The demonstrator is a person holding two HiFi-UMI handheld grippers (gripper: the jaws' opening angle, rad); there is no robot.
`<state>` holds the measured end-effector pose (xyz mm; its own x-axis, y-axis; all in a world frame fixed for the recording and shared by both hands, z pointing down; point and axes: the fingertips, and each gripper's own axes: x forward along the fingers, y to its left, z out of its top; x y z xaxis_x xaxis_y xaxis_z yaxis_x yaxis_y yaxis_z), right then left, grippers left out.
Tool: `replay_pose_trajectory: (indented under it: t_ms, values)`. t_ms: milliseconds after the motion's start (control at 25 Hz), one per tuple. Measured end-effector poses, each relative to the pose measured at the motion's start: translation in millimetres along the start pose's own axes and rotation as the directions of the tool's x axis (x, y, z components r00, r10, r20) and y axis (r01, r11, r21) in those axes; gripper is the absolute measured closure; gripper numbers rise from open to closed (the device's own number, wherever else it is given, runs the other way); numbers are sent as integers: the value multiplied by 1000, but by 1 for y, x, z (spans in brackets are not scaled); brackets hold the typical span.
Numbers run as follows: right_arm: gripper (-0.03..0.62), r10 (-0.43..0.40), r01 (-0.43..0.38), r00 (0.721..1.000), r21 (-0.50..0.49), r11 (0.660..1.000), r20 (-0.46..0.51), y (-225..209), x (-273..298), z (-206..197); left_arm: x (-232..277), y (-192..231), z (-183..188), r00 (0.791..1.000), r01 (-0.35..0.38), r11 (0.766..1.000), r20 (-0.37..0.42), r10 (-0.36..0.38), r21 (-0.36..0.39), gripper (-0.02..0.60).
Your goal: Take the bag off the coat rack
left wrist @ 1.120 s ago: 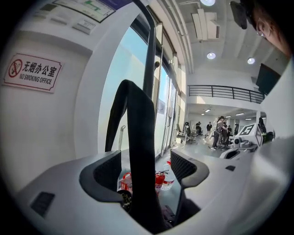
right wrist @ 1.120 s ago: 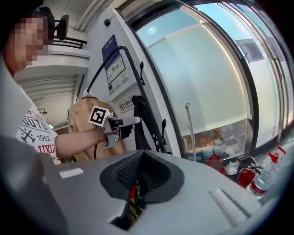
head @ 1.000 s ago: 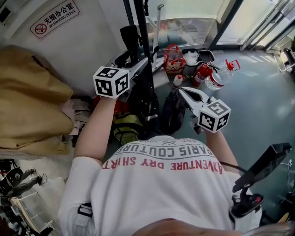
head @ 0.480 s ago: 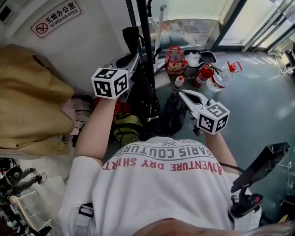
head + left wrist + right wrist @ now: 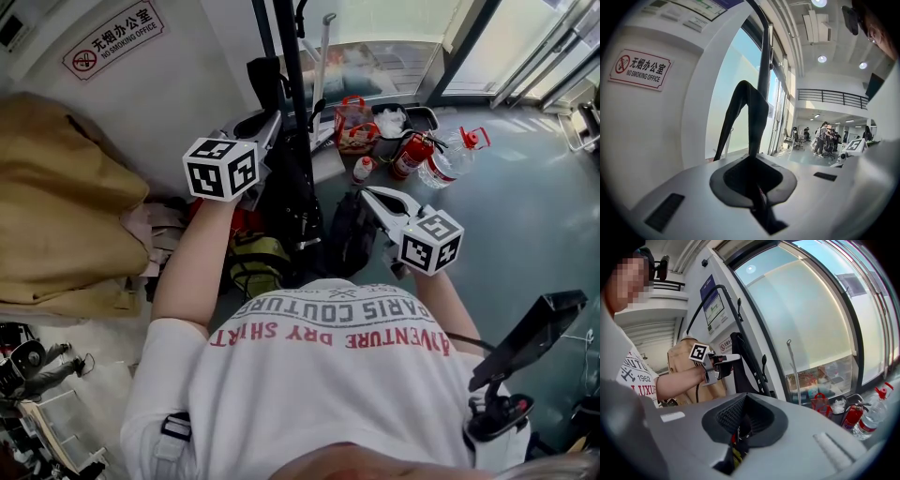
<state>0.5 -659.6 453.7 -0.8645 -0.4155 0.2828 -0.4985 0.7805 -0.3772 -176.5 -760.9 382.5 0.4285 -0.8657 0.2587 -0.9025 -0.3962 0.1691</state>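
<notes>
A black coat rack pole (image 5: 291, 94) stands in front of me, against a white wall. The bag's black strap (image 5: 745, 103) loops up over a hook on the pole (image 5: 764, 56), and the dark bag (image 5: 298, 187) hangs down along it. My left gripper (image 5: 265, 122) is up at the strap and shut on it; the strap runs down between its closed jaws (image 5: 757, 187). From the right gripper view the left gripper (image 5: 733, 359) shows pinching that strap (image 5: 740, 366). My right gripper (image 5: 372, 195) hangs lower to the right, shut on nothing (image 5: 740, 432).
A red fire extinguisher (image 5: 410, 153), a large water bottle (image 5: 450, 155) and a red basket (image 5: 354, 120) sit on the floor beyond the rack. A tan coat pile (image 5: 66, 206) lies at left. Another pack (image 5: 255, 258) rests at the rack's foot.
The left gripper's jaws have come together on the black strap. Both hands have stayed about where they were.
</notes>
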Motion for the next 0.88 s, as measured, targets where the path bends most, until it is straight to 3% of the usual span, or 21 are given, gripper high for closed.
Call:
replay_pose_trajectory:
  t_ms: [360, 680, 880]
  values:
    - [592, -9, 9, 1000, 11, 1000, 1, -1, -4, -4, -10, 4, 25, 999, 4, 998, 44, -1, -64, 571]
    - [592, -7, 7, 1000, 7, 1000, 4, 6, -6, -1, -39, -8, 69, 991, 36, 999, 126, -32, -24, 571]
    - [592, 4, -4, 1000, 3, 1000, 8, 13, -4, 1, -67, -26, 61, 987, 100, 994, 134, -93, -42, 571]
